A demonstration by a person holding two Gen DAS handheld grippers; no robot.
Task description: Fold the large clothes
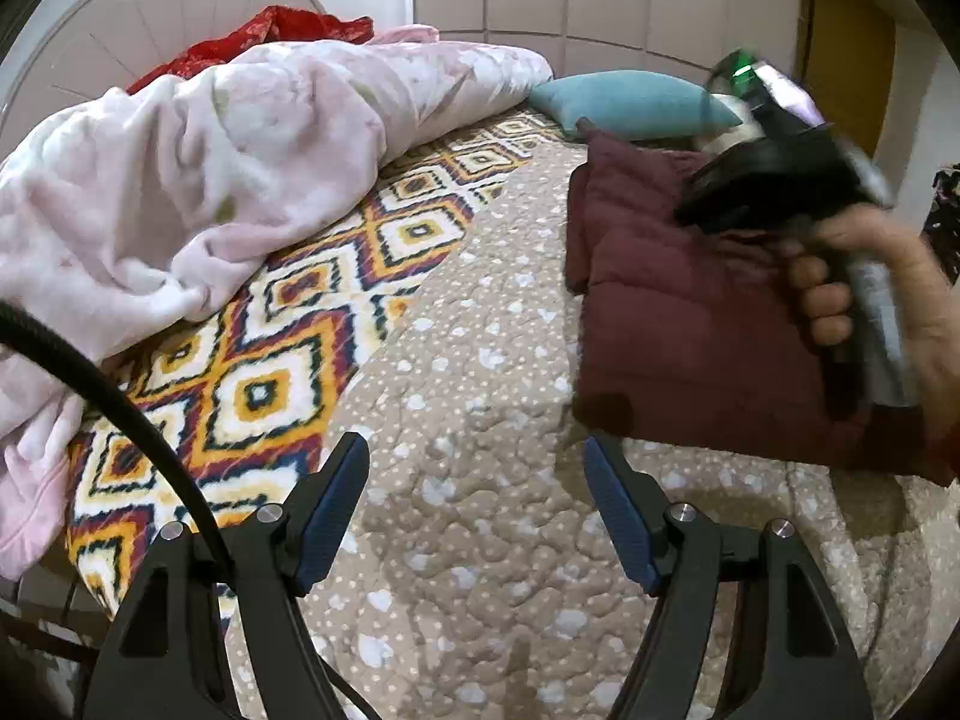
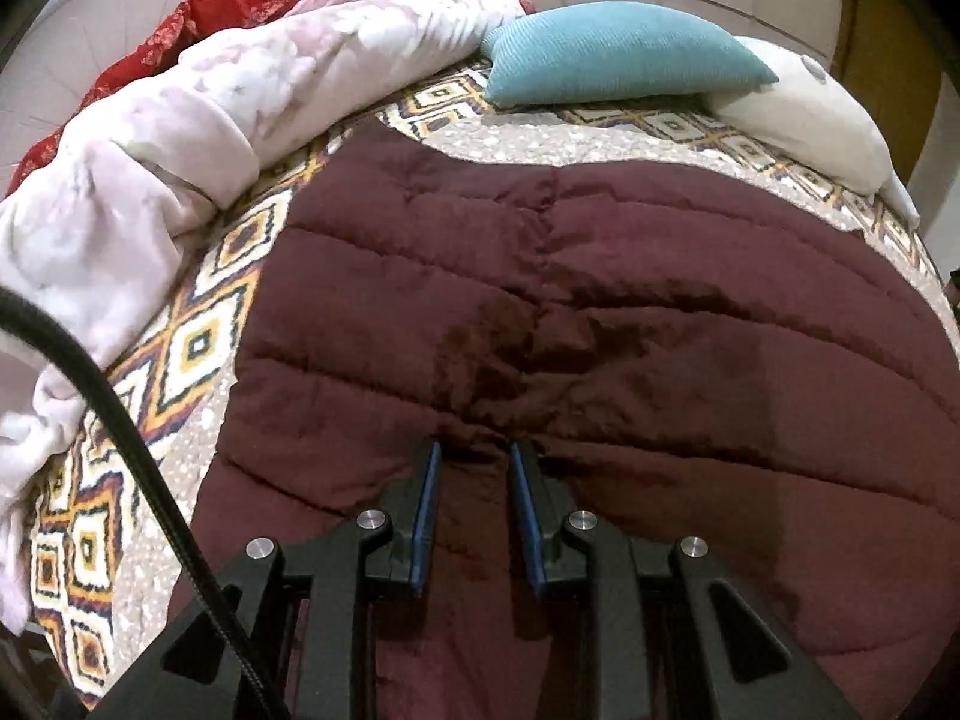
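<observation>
Maroon quilted garment [image 2: 600, 300] amid open bedspread [image 1: 480, 420]

Jacket [image 2: 600, 312] on bed [image 1: 480, 540]; pillow [image 2: 618, 54] behind

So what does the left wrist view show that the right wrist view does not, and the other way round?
Only the left wrist view shows a hand holding the right gripper over the maroon jacket, and the left gripper with jaws wide apart and nothing between them, above the beige quilt.

Only the right wrist view shows the jacket's quilted surface bunched between the right gripper's narrow jaws, and the white pillow in full.

Both show the jacket, the pink blanket, the teal pillow, the red cloth and the patterned cover.
</observation>
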